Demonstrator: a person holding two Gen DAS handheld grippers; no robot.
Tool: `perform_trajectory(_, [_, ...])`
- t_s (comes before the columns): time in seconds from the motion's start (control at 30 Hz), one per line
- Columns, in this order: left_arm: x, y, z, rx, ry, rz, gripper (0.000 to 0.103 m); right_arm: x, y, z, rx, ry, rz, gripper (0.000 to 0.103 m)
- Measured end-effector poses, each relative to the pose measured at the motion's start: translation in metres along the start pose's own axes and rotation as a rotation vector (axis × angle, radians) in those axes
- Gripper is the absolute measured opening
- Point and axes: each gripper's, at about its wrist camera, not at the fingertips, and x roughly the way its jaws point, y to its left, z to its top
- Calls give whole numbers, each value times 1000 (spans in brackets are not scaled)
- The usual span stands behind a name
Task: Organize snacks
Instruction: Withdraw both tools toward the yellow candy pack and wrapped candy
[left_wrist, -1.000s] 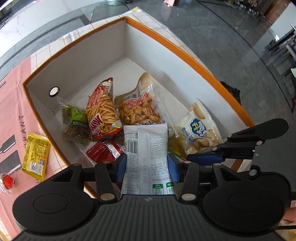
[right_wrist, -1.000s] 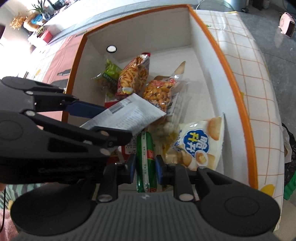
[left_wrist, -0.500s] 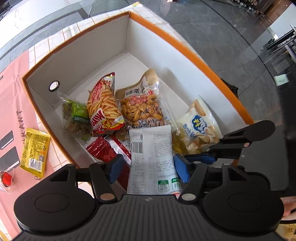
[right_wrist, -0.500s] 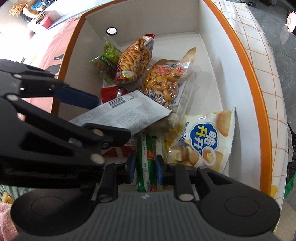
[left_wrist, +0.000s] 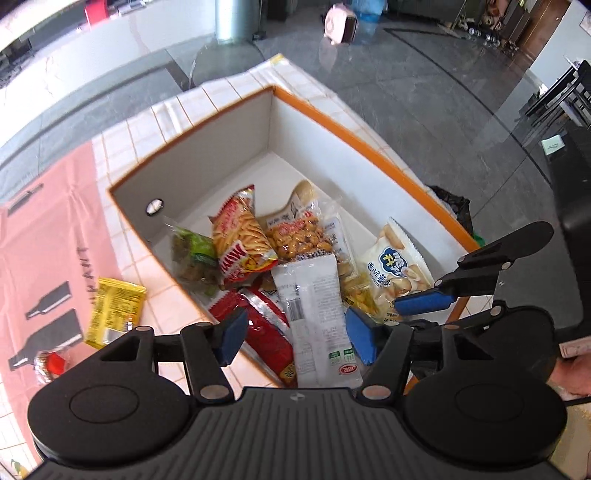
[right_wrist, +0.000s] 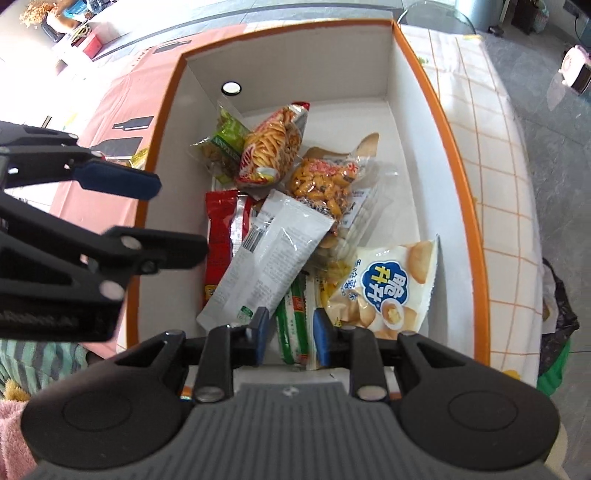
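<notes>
Inside the orange-rimmed box (right_wrist: 448, 155), most of the haul is already down: green packet (right_wrist: 225, 146) and noodle-stick bag (right_wrist: 275, 147) toward the far-left corner, peanut bag (right_wrist: 325, 182) mid-floor, red packet (right_wrist: 218, 236) along the left wall, blue-and-white chip bag (right_wrist: 388, 288) against the right wall.

White pouch (left_wrist: 314, 310) lies flat, back side up, on top of the red packet and peanuts. Your left gripper (left_wrist: 295, 334) has just been opening; its jaws stand wide, clear of the pouch on both sides, nothing held. Count that pouch as delivered.

Right gripper (right_wrist: 290, 334): jaws have just been opening a little and are narrowly parted around the green sausage stick (right_wrist: 295, 317). Pads look just off the wrapper on both sides; the stick appears to rest at the near edge of the box floor, so that one reads as released too, though the contact is hard to judge.

Left to do, outside the box's left wall on the tablecloth (left_wrist: 48, 229): yellow packet (left_wrist: 114, 312) and a small red-capped item (left_wrist: 50, 363) near the cloth's near edge. Judgement: mostly done, two stragglers remaining. Contents lie heaped, not sorted.
</notes>
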Motion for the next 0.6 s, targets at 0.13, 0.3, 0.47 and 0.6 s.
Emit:
perform_trajectory(0.13, [-28, 5, -12, 8, -61, 16, 72, -11, 12, -3, 15, -25, -7, 24])
perform_trajectory(0.3, [-64, 24, -34, 8, -145, 59, 72, -36, 37, -10, 33, -106, -6, 28])
perform_trajectory(0.47, [-95, 55, -58, -1, -211, 113, 72, -49, 70, -11, 28, -177, 26, 30])
perform_trajectory(0.6, [-109, 86, -74, -32, -225, 175, 72, -54, 98, -5, 4, -241, 72, 32])
